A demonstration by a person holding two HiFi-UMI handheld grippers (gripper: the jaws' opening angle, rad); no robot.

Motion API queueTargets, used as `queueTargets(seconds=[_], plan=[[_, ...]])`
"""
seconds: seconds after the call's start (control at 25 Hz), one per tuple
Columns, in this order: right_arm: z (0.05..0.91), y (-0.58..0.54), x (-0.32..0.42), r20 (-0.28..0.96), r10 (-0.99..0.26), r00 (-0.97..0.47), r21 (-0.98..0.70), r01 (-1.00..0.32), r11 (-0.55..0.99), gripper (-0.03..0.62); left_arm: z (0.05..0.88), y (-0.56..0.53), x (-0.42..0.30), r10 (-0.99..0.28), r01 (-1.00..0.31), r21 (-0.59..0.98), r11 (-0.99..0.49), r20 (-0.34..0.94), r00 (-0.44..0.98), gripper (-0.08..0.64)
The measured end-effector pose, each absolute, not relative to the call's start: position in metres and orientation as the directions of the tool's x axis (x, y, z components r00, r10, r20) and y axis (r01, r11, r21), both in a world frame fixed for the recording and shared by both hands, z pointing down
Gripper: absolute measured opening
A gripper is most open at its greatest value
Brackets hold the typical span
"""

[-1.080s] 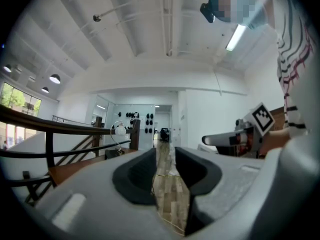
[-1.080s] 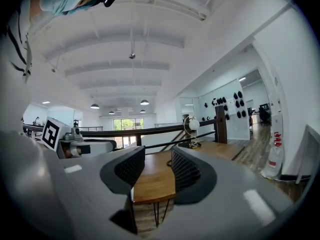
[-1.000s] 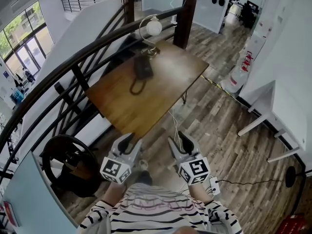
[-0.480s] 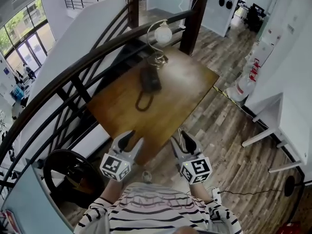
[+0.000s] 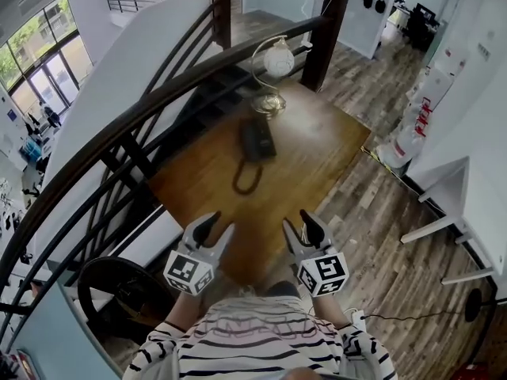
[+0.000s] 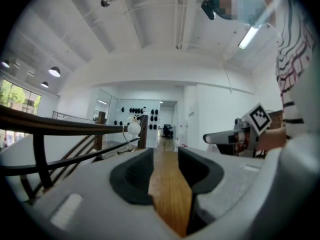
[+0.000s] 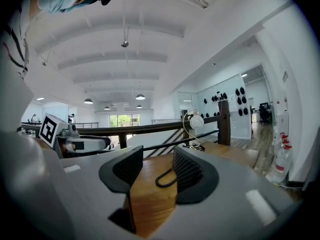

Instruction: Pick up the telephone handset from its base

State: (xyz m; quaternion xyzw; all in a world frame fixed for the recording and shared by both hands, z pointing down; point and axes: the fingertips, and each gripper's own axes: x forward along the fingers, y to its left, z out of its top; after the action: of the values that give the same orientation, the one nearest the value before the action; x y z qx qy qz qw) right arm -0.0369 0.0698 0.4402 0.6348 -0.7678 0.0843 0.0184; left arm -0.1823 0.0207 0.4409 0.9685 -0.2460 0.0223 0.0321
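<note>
A black telephone (image 5: 257, 139) lies on the far half of the wooden table (image 5: 317, 149), its handset resting on the base. Its cord (image 5: 245, 179) loops toward me, and the loop (image 7: 163, 185) shows between the right jaws, far ahead. My left gripper (image 5: 210, 229) and right gripper (image 5: 305, 226) hover side by side at the table's near edge, well short of the phone. Both have just been opening and hold nothing. In the left gripper view the left gripper (image 6: 165, 156) frames only bare tabletop (image 6: 167, 184). The right gripper (image 7: 157, 156) points level at the cord.
A globe lamp (image 5: 277, 58) on a brass stand sits just behind the phone. A dark curved stair railing (image 5: 119, 125) borders the table's left side. A black round chair (image 5: 119, 287) stands at lower left. A white table (image 5: 467, 204) stands to the right.
Both grippers have moved forward together, from over the floor to the table's near edge. The phone and lamp now sit closer and lower in the head view.
</note>
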Motion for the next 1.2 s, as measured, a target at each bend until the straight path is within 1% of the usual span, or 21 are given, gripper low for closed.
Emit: queueTargets(seconds=[0.24, 0.48, 0.96, 1.2], plan=[[0.447, 0.039, -0.036, 0.152, -0.966, -0.208, -0.108, -0.975, 0.193, 0.190, 0.452, -0.004, -0.196, -0.517, -0.521, 0.087, -0.849, 0.070, 0.853, 0.158], [0.454, 0.000, -0.019, 0.155, -0.953, -0.260, -0.115, -0.963, 0.244, 0.190, 0.451, -0.029, -0.189, -0.577, -0.581, 0.085, -0.809, 0.068, 0.814, 0.158], [0.473, -0.118, 0.046, 0.210, -0.888, -0.410, -0.104, -0.912, 0.397, 0.190, 0.459, -0.104, -0.131, -0.706, -0.716, 0.127, -0.686, 0.121, 0.698, 0.164], [0.475, -0.177, 0.078, 0.206, -0.860, -0.467, -0.074, -0.884, 0.462, 0.190, 0.452, -0.158, -0.092, -0.723, -0.735, 0.081, -0.673, 0.134, 0.677, 0.176]])
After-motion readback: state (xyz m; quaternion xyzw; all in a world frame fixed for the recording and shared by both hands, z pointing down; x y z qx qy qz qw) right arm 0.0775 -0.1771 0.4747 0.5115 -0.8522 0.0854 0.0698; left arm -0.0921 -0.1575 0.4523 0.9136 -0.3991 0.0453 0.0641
